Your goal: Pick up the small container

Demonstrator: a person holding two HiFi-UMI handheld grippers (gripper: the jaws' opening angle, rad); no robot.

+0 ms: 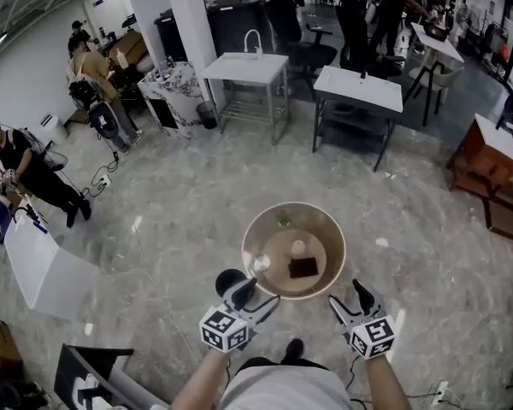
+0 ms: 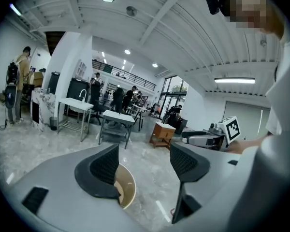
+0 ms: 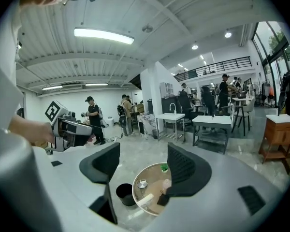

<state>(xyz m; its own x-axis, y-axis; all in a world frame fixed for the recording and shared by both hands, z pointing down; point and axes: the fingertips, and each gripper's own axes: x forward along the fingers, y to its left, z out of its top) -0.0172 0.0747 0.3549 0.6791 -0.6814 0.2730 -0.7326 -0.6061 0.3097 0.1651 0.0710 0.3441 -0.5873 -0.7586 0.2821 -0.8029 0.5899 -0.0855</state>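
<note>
A round wooden table (image 1: 335, 229) stands on the floor just ahead of me. On it are a small pale container (image 1: 297, 247), a small shiny cup (image 1: 261, 263), a dark square block (image 1: 303, 267) and a little green plant (image 1: 284, 220). My left gripper (image 1: 256, 295) hovers at the table's near left edge, open with nothing between its jaws (image 2: 144, 153). My right gripper (image 1: 350, 301) is held off the table's near right edge, also open and empty (image 3: 142, 156). In the right gripper view the shiny cup (image 3: 142, 183) and the plant (image 3: 164, 168) show between the jaws, far below.
A black round bin (image 1: 229, 280) stands on the floor against the table's left side. White tables (image 1: 357, 88) and a wooden cabinet (image 1: 487, 156) stand farther off. A white board (image 1: 43, 267) and several people are at the left. The floor is grey marble.
</note>
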